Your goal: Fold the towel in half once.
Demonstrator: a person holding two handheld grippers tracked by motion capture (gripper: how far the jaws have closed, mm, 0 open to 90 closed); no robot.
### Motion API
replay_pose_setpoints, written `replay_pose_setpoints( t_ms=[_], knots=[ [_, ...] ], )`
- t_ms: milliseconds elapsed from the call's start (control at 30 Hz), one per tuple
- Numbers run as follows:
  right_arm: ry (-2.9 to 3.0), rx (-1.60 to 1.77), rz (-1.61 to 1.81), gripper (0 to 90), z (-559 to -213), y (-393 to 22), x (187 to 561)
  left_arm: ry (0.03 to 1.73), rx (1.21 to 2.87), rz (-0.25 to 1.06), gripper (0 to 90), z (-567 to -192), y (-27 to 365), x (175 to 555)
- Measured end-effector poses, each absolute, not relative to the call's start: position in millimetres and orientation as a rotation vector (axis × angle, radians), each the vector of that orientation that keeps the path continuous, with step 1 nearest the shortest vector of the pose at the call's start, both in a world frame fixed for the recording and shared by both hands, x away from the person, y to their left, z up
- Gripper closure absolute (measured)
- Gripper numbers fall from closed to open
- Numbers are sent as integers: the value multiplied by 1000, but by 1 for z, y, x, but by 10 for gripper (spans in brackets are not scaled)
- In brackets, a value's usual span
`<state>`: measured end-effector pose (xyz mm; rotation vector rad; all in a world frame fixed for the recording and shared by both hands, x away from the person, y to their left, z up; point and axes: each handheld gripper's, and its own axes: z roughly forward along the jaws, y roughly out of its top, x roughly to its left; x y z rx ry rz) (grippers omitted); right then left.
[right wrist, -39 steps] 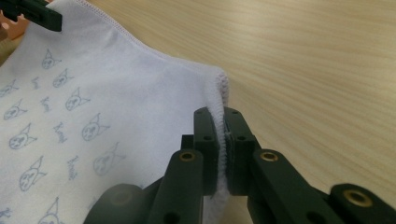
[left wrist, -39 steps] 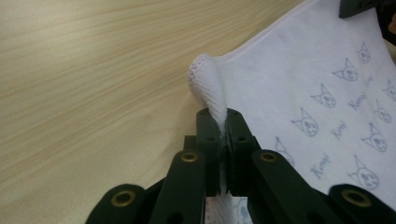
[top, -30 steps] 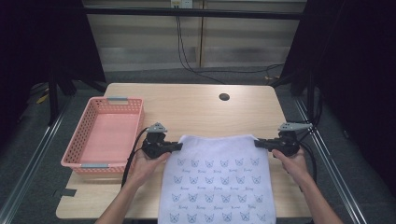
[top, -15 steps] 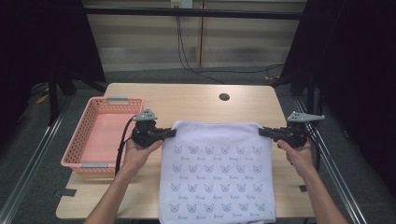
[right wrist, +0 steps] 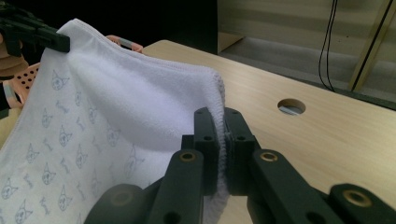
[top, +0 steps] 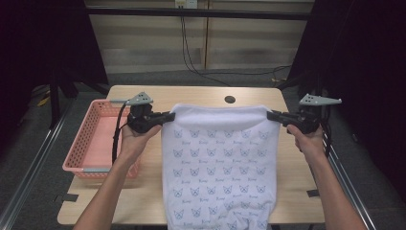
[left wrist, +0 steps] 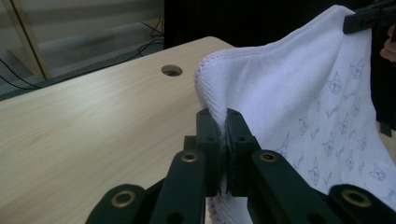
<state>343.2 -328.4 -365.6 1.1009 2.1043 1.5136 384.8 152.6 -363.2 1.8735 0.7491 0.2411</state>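
Pale wooden worktop (top: 201,96) lies beneath both grippers, left (top: 165,116) and right (top: 273,115), fingers clenched on a towel's (top: 220,163) top corners; stretched between them, probably next folded evenly.

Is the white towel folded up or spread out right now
Spread out. The towel hangs as one open sheet, its top corners pinched by the left hand-held gripper and the right hand-held gripper.
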Motion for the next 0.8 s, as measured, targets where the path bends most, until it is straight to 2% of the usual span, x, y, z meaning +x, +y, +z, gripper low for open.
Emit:
replay_pose_setpoints(
  t_ms=[533,800],
  knots=[
    [2023,1041,1543,862,-312,-328,375,733,1809,301,868,-325,153,414],
    [1981,1074,1547,863,-303,-335,395,754,1772,318,868,-313,141,436]
  ],
)
